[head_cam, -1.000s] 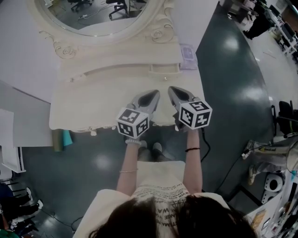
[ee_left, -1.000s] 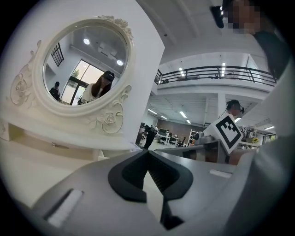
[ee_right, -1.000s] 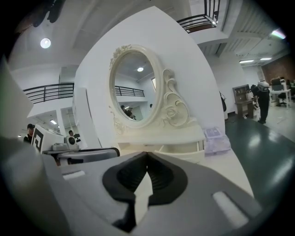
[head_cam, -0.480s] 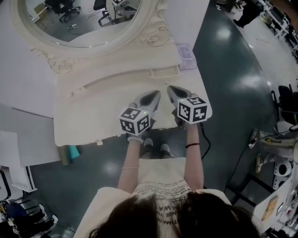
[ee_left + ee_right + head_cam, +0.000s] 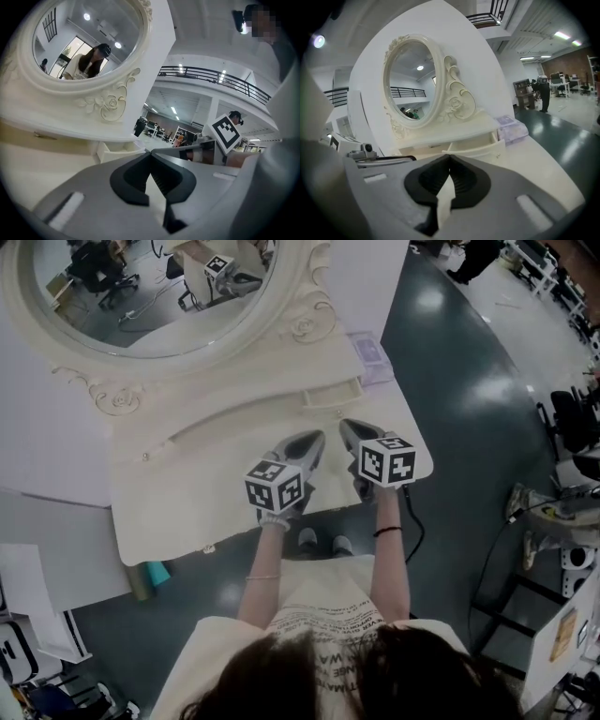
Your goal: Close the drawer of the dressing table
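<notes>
Drawer point(image 5: 330, 393) noted pulled out at rear of table point(image 5: 187, 502), front lying crosswise | just ahead of right tongs point(image 5: 349, 427), judged nearer | left tongs point(image 5: 312, 439) and right tongs closed, nothing held.

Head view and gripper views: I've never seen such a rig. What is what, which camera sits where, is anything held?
No robot: a person holds a claw, topped by a marker cube, in each hand. The head view looks down from the person's head; each gripper view looks along its own claw. The left claw and right claw are shut and empty, over a dressing table with an oval mirror. Its small drawer stands open, a pale purple packet beside it.
</notes>
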Demonstrator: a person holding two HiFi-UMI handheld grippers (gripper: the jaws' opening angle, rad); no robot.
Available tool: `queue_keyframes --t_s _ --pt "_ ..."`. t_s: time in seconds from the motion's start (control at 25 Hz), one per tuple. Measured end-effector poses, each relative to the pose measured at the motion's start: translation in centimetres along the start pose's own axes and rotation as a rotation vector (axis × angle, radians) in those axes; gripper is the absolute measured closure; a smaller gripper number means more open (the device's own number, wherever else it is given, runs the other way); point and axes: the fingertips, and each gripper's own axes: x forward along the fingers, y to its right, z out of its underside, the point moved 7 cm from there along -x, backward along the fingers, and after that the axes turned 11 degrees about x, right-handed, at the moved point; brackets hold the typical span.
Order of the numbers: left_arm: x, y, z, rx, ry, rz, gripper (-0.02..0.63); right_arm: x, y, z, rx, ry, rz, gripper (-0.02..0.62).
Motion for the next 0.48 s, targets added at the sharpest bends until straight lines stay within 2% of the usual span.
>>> queue_keyframes --t_s 0.28,0.48 --pt "0.3 -0.6 0.7 0.005 -0.03 0.066 0.604 0.4 -0.1 0.6 0.04 0.03 0.049 0.592" --pt "0.3 -1.2 0.5 -0.025 -0.013 0.055 0.604 0.4 -0.1 0.5 0.013 0.019 0.085 0.592"
